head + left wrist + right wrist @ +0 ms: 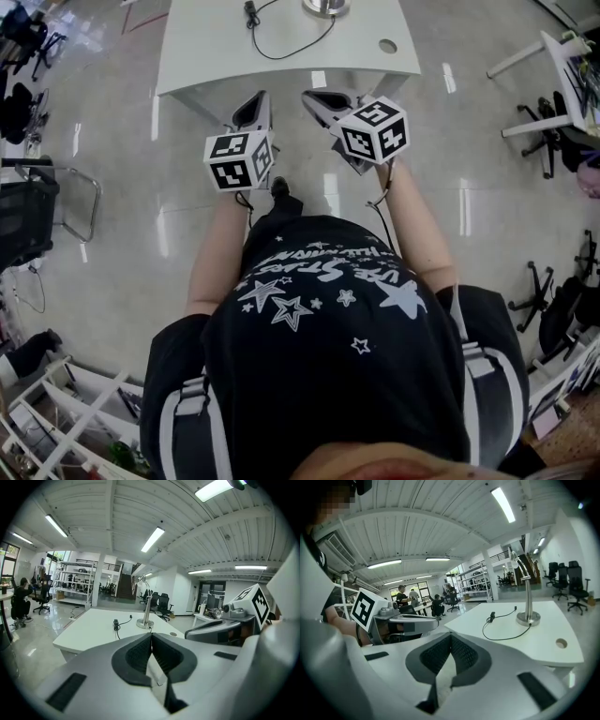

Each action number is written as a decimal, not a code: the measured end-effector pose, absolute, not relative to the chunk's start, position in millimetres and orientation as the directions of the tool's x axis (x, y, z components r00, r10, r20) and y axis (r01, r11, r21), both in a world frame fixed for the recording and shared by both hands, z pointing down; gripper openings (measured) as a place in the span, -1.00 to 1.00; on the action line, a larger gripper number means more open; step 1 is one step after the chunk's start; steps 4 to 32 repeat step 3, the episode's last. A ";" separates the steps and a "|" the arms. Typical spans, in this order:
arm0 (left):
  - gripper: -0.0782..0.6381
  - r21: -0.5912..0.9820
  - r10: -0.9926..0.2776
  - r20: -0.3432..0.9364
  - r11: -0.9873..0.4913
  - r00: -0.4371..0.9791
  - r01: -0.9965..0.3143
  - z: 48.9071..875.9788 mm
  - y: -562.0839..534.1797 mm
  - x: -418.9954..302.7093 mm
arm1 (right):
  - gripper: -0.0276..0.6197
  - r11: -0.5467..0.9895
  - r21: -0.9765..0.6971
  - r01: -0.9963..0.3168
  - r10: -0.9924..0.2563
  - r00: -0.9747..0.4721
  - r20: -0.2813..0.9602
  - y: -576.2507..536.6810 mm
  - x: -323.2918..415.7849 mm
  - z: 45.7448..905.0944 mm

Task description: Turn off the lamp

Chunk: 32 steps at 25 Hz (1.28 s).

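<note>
Glossy grey floor (112, 234) open at left of white rectangular table (206, 47); black office chairs (562, 314) well off at right. Left gripper (253, 105) clenched, nothing between jaws, tips near table's near edge. Right gripper (321, 97) just beside it, jaws likewise pressed together, empty. On tabletop: black cord with inline switch (251, 13), then silver metal gooseneck lamp (528, 597), upright on round base at far middle, then round hole (387, 45). Both grippers well apart from lamp.
</note>
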<state>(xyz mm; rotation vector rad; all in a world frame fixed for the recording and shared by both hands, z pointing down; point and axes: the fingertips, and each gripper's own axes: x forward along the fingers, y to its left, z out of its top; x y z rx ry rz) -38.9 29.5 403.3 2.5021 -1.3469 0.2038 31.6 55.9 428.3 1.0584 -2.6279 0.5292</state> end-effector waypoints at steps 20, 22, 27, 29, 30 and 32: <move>-0.75 0.189 -0.793 0.252 -0.521 0.554 -0.832 402.6 45.2 -39.5 | -0.90 0.674 -0.230 -0.702 -0.609 -0.704 0.367 72.0 30.1 428.9; -0.75 0.189 -0.793 0.252 -0.521 0.554 -0.832 402.6 45.2 -39.5 | -0.90 0.674 -0.230 -0.702 -0.609 -0.704 0.367 72.0 30.1 428.9; -0.75 0.189 -0.793 0.252 -0.521 0.554 -0.832 402.6 45.2 -39.5 | -0.90 0.674 -0.230 -0.702 -0.609 -0.704 0.367 72.0 30.1 428.9; -0.75 0.189 -0.793 0.252 -0.521 0.554 -0.832 402.6 45.2 -39.5 | -0.90 0.674 -0.230 -0.702 -0.609 -0.704 0.367 72.0 30.1 428.9; -0.75 0.189 -0.793 0.252 -0.521 0.554 -0.832 402.6 45.2 -39.5 | -0.90 0.674 -0.230 -0.702 -0.609 -0.704 0.367 72.0 30.1 428.9; -0.75 0.189 -0.793 0.252 -0.521 0.554 -0.832 402.6 45.2 -39.5 | -0.90 0.674 -0.230 -0.702 -0.609 -0.704 0.367 72.0 30.1 428.9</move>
